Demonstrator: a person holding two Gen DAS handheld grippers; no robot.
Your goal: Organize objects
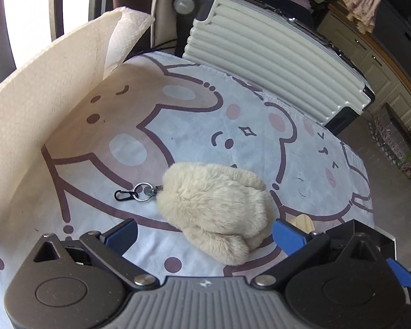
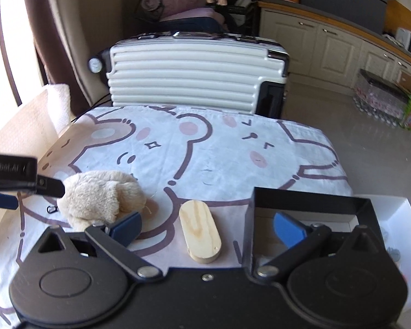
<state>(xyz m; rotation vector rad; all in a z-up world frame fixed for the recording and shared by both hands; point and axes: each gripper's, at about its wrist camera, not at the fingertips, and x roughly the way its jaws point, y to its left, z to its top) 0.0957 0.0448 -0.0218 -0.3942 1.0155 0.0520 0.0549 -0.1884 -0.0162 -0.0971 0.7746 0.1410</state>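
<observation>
Left wrist view is showing the left gripper point(image 1: 204, 235) with its jaws standing wide apart and holding nothing. A cream plush keychain toy point(image 1: 216, 208) is lying between and just ahead of the blue fingertips point(image 1: 287, 237), nearer the right-hand one, on the cartoon-bear cloth point(image 1: 178, 126) covering the table. Its metal ring and black clip point(image 1: 135, 192) are trailing out ahead of the left-hand fingertip. A sheet of paper towel point(image 1: 41, 104) is standing up along the cloth's edge, far out to the left of the jaws. Beyond the table, a white ribbed suitcase point(image 1: 274, 54) is lying on its side.

Right wrist view is showing the right gripper point(image 2: 207, 230), jaws likewise spread wide and empty. An oval wooden block point(image 2: 200, 234) is lying flat on the cloth between them. The right-hand fingertip is sitting inside an open black box point(image 2: 307, 200), which is resting against a white tray point(image 2: 397, 219) further to the right. The plush toy is lying just beyond the left-hand fingertip.
</observation>
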